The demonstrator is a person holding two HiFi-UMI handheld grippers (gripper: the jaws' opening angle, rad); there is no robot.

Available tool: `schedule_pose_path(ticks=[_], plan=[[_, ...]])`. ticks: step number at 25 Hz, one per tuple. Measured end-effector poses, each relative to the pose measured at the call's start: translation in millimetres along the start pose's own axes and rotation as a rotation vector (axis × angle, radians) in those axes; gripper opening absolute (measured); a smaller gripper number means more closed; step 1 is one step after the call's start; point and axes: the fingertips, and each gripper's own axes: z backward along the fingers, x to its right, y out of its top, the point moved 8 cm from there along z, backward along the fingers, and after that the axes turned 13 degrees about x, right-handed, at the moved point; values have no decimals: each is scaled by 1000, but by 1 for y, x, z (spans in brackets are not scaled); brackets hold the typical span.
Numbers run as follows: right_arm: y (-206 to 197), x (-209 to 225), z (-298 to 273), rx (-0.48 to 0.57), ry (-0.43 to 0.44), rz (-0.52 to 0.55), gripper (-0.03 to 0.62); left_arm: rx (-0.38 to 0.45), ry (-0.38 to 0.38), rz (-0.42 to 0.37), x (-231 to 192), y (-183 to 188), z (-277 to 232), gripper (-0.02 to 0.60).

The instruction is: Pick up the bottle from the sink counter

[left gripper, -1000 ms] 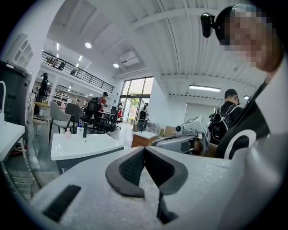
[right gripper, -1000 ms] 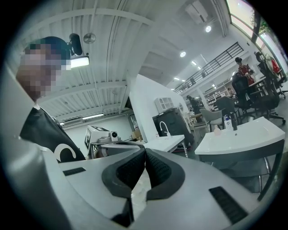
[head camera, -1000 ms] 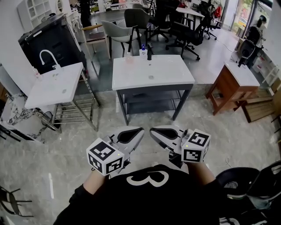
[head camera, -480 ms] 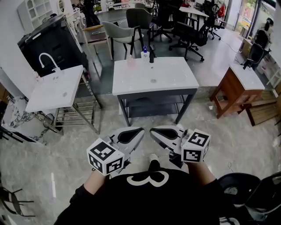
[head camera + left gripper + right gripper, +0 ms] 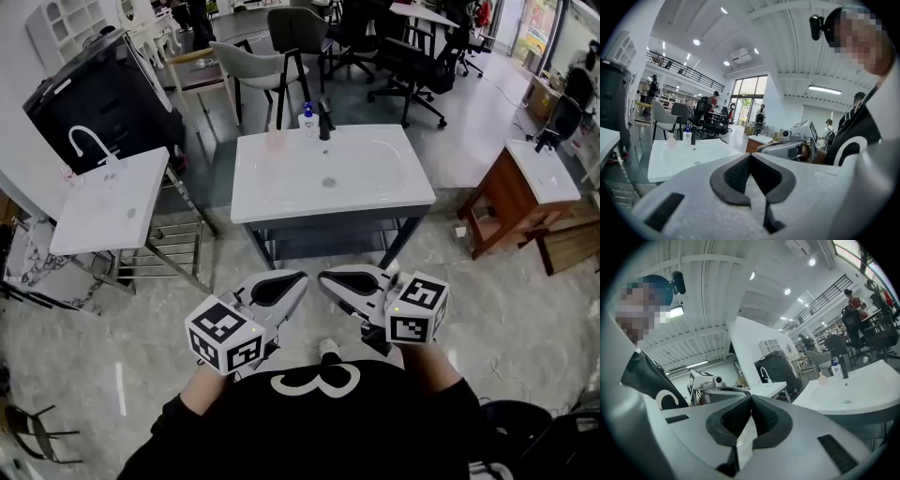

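Far on the left, a little white sink [image 5: 103, 202] with a bent white tap [image 5: 89, 136] is standing on a metal frame. Down low, close to the person's black shirt, the left claw [image 5: 296, 279] is pointing forward over the grey floor [image 5: 112, 319]. Its two jaws are pressing together, tip against tip. Nothing is sitting between them, and the left gripper view is showing the dark pads meeting.

In front of both claws, the big white sink counter [image 5: 272, 183] is standing on dark legs. Three small things are lined up along its back edge. First, a little pink thing [image 5: 274, 139] is sitting there. To the right of it, the bottle [image 5: 307, 114] is standing up straight. It is small, with a white body and a blue top. A black tap [image 5: 324, 120] is standing just beside the bottle on its right, and I cannot tell if the two are touching. The bottle is well apart from both claws.

Next to the left claw, the right claw [image 5: 324, 278] is pointing forward too. Its jaws are also squeezing tight together and holding nothing. The two claw tips are sitting near each other but not touching.

Far on the right, a brown cupboard [image 5: 492, 220] with a white top is standing on the floor.
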Motion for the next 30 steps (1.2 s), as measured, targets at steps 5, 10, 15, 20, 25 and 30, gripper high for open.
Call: schedule_pose_path(ticks=[5, 10, 15, 20, 25, 30], plan=[[13, 58, -10, -11, -13, -26, 14, -17, 11, 28, -39, -2, -44, 14], [21, 108, -22, -36, -2, -58, 14, -31, 21, 56, -70, -5, -82, 15], [31, 151, -31, -41, 27, -64, 14, -37, 47, 55, -93, -6, -113, 14], [32, 175, -38, -29, 48, -65, 14, -47, 70, 39, -108, -9, -124, 14], [30, 187, -47, -25, 57, -78, 14, -39, 126, 42, -124, -8, -126, 14], [28, 200, -64, -35, 49, -83, 14, -40, 129, 55, -147, -7, -127, 15]])
